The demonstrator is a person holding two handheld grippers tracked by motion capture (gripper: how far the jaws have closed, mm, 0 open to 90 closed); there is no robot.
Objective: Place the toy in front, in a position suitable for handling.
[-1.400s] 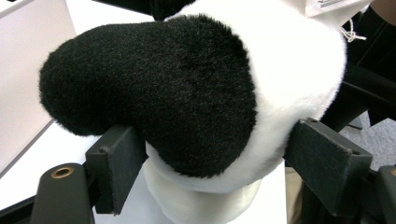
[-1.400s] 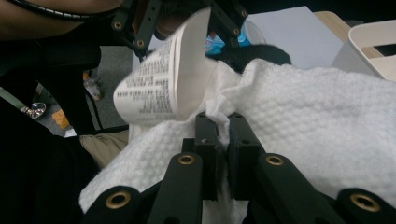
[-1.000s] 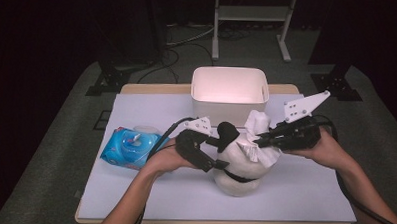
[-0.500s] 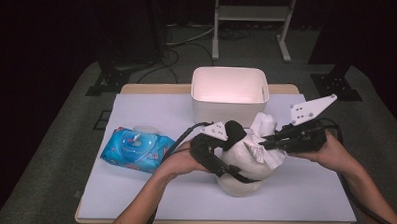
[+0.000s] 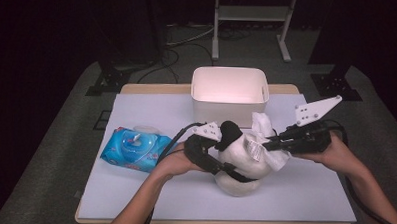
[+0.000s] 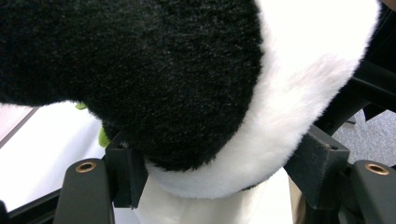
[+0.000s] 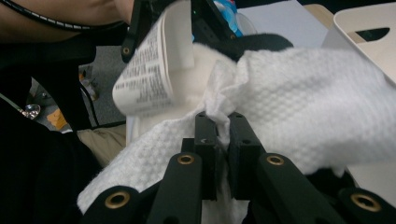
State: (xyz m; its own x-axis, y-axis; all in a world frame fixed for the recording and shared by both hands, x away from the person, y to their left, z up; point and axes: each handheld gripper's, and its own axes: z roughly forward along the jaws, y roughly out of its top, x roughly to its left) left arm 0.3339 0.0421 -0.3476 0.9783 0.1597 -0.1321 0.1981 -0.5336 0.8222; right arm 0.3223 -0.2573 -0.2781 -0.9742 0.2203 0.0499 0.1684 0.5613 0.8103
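Dark floor is surrounding the tabletop point(image 5: 133, 190), where the left gripper point(image 5: 220, 160) has slid in and its jaws are closing around the plush panda point(image 5: 240, 158), steadying it while the right gripper point(image 5: 265, 143), jaws clamped on the white wipe point(image 5: 263, 127), is cleaning it.

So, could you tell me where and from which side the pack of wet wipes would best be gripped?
Probably by a short end of the wet wipes pack, coming from its left, away from the left gripper at the plush toy. The pack lies flat and wide on the table, so its thin soft end should fit between jaws better than its lidded top.
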